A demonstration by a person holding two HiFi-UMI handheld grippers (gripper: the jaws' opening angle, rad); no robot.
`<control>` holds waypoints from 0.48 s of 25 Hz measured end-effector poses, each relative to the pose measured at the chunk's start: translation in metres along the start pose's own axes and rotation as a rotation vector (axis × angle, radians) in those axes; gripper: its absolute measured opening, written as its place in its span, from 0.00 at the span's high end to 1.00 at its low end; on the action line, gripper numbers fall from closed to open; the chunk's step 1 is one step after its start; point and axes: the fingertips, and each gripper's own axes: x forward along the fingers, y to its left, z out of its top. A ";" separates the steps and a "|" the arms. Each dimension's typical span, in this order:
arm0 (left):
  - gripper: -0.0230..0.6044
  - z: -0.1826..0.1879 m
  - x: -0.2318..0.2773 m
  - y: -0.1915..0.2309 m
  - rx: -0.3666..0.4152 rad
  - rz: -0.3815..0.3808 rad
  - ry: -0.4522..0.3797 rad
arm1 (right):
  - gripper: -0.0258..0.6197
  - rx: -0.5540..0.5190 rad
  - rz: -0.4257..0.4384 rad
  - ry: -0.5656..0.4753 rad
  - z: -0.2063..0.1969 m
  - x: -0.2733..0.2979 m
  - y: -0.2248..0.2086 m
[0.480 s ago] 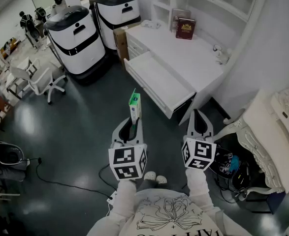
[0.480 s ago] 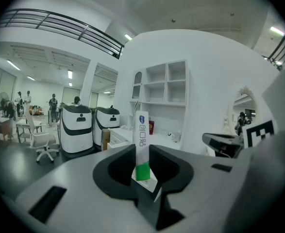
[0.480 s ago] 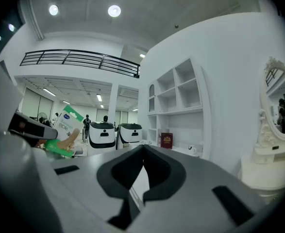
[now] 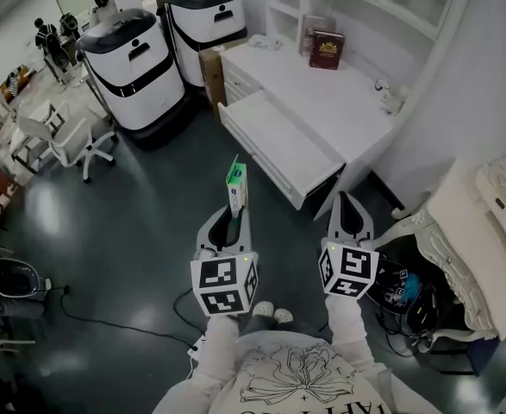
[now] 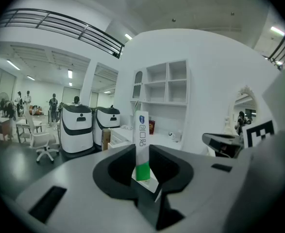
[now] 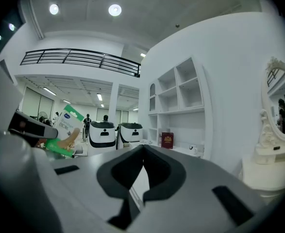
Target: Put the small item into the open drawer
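1. The left gripper [image 4: 233, 221] is clamped on a small box [image 4: 236, 184], white and green. The box stands upright out of the jaws, its lower end pinched between the pads.
2. In the left gripper view the box [image 5: 141, 140] rises straight up at 12 o'clock from the left gripper [image 5: 141, 173], with its green band down between the jaws.
3. The right gripper [image 4: 349, 203] is at 3 o'clock from the left one, beside it but not touching. Its jaws are pressed together with nothing between them, as the right gripper view shows [image 6: 142, 149].
4. The drawer [image 4: 278, 141] is pulled out of a white desk [image 4: 347, 102]. It lies at 1 o'clock from the box and well apart from it, so the box is held in the air over the dark floor [image 4: 132, 222], not in the drawer.
5. A dark red book [image 4: 326, 48] stands on the desk at 1 o'clock from the drawer, against the shelves.
6. Two white-and-black machines [image 4: 136, 67] stand at 10 o'clock from the drawer, and a white chair [image 4: 76, 145] is at 9 o'clock.
7. From the right gripper view the box [image 6: 67, 130] shows at 9 o'clock.
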 end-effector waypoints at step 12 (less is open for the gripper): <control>0.84 0.008 0.023 0.026 0.021 -0.017 -0.005 | 0.95 0.021 -0.023 0.011 -0.003 0.027 0.016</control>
